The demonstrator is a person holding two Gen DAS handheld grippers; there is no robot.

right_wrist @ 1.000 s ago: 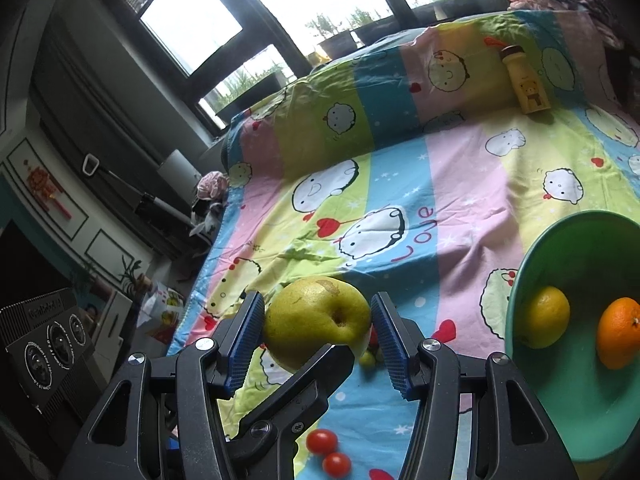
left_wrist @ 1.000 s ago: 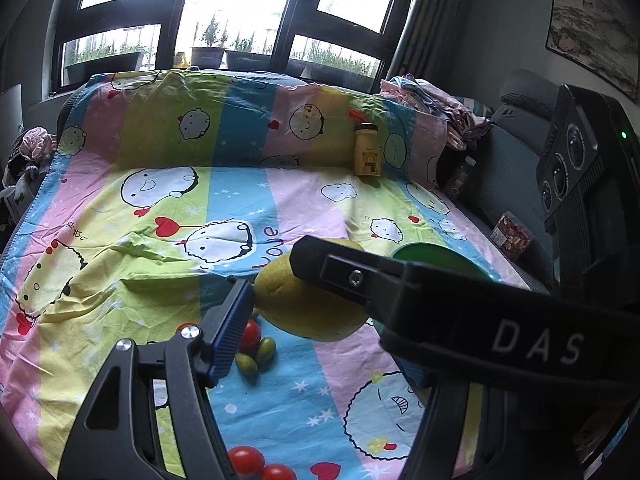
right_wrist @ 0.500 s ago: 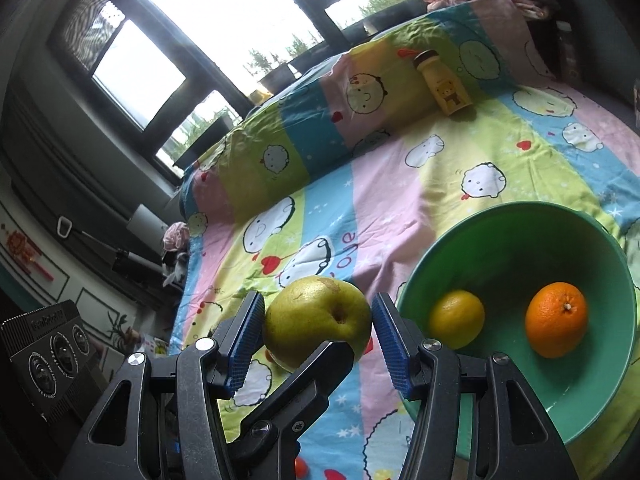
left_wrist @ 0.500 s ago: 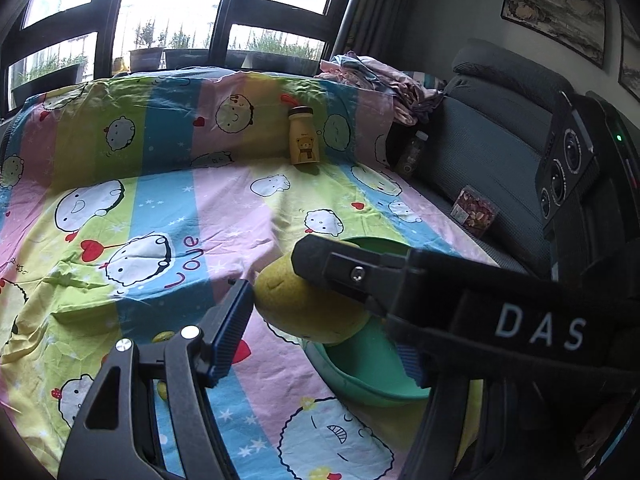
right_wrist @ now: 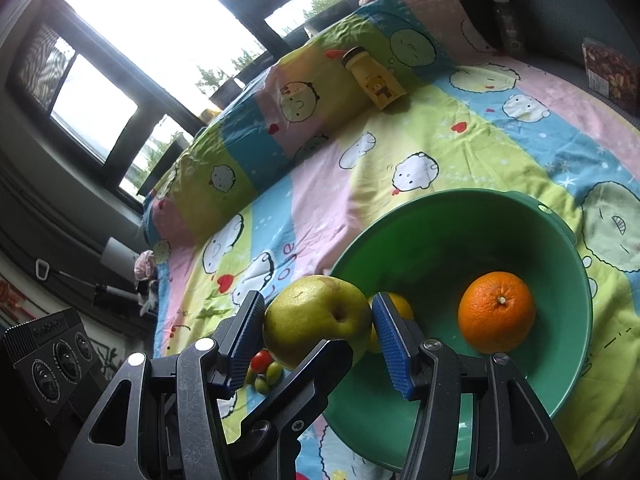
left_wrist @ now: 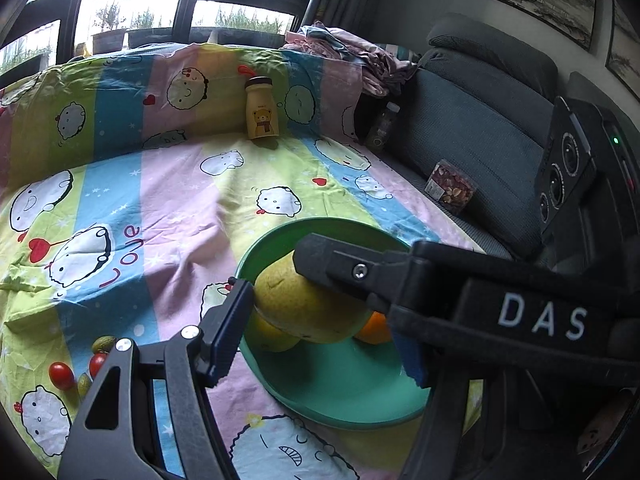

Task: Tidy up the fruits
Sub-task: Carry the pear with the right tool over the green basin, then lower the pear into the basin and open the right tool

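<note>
A large yellow-green pear (right_wrist: 316,316) is clamped between both grippers at once and hangs over the near-left rim of a green bowl (right_wrist: 560,224). My right gripper (right_wrist: 318,334) is shut on its sides. My left gripper (left_wrist: 320,328) holds the pear (left_wrist: 304,308) crosswise, and the right gripper's finger lies across that view. In the bowl (left_wrist: 340,392) lie an orange (right_wrist: 496,312) and a lemon (right_wrist: 394,304), the lemon partly hidden. Cherry tomatoes (left_wrist: 60,374) and small green fruits (left_wrist: 103,343) lie on the sheet to the left.
A colourful cartoon sheet (left_wrist: 168,200) covers the surface. A yellow bear bottle (left_wrist: 261,110) stands at the back. A dark sofa (left_wrist: 480,128) with a snack box (left_wrist: 450,190) and a dark bottle (left_wrist: 382,128) is at right. Windows are behind.
Both grippers have carried the pear to the right, from above the tomatoes to over the bowl's rim. The bowl now fills more of both views.
</note>
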